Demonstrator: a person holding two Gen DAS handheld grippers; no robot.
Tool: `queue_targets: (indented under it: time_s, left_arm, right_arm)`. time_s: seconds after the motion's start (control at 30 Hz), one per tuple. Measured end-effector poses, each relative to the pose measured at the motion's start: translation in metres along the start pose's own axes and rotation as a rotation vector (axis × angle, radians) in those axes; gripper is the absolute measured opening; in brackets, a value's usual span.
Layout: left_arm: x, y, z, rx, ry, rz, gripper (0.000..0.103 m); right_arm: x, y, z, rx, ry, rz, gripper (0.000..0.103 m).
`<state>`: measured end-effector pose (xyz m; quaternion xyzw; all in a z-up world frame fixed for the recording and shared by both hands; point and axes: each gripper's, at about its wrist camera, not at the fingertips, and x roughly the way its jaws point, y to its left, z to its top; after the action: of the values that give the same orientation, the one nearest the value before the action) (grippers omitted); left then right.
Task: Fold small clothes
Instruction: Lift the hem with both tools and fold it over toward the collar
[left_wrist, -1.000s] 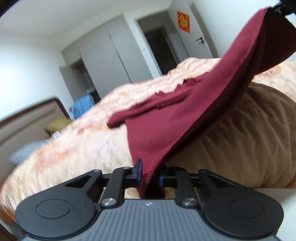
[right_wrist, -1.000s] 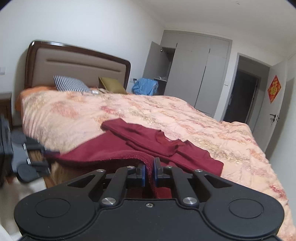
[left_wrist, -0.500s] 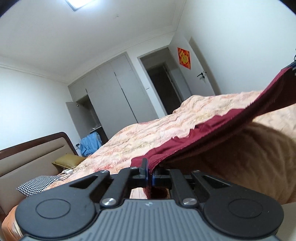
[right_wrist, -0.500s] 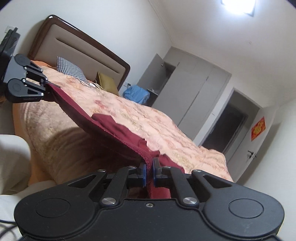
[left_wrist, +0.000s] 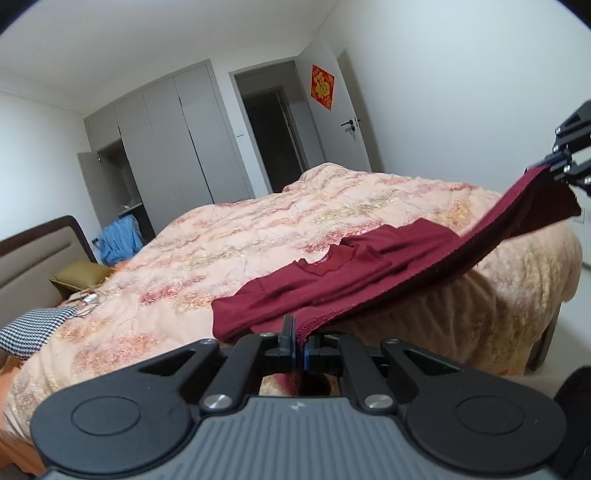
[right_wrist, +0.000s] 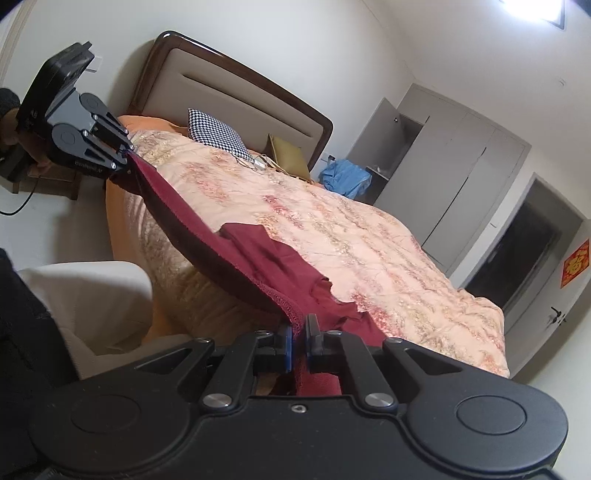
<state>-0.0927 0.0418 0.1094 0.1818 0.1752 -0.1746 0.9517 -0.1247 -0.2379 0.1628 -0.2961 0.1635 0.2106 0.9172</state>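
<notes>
A dark red garment (left_wrist: 354, 273) lies partly on the peach floral bedspread (left_wrist: 229, 251), its near edge lifted and stretched taut between both grippers. My left gripper (left_wrist: 298, 345) is shut on one end of that edge. My right gripper (right_wrist: 297, 341) is shut on the other end. In the left wrist view the right gripper (left_wrist: 554, 166) shows at the far right holding the raised corner. In the right wrist view the left gripper (right_wrist: 127, 157) shows at the upper left, and the garment (right_wrist: 266, 254) spans between them along the bed's side.
Near the headboard (right_wrist: 236, 92) lie a checked pillow (right_wrist: 216, 133) and an olive cushion (right_wrist: 288, 155). Blue cloth (right_wrist: 345, 177) hangs by the grey wardrobe (left_wrist: 177, 140). A dark doorway (left_wrist: 273, 125) stands beyond. A white seat (right_wrist: 96, 295) is beside the bed.
Both grippers rose and spread apart, still holding the garment. Its edge went from draped and bunched to pulled straight over the bed's side, with the rest lying flatter on the bedspread.
</notes>
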Motion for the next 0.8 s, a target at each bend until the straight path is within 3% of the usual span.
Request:
queue_targets:
  time_s: [0.17, 0.33, 0.57, 0.8]
  left_arm:
    - [0.033, 0.030, 0.044, -0.012, 0.033, -0.038, 0.004]
    - [0.090, 0.044, 0.099, 0.116, 0.058, -0.021, 0.004]
    - [0.216, 0.074, 0.142, 0.136, 0.149, -0.008, 0.004]
    - [0.337, 0.106, 0.137, 0.062, 0.281, -0.035, 0.005]
  right_arm:
    - [0.035, -0.024, 0.010, -0.175, -0.009, -0.059, 0.007]
    - [0.091, -0.075, 0.027, -0.273, -0.039, -0.109, 0.009]
    - [0.206, -0.150, 0.033, -0.226, -0.012, -0.102, 0.010]
    - [0.316, -0.187, 0.010, -0.151, 0.071, -0.043, 0.010]
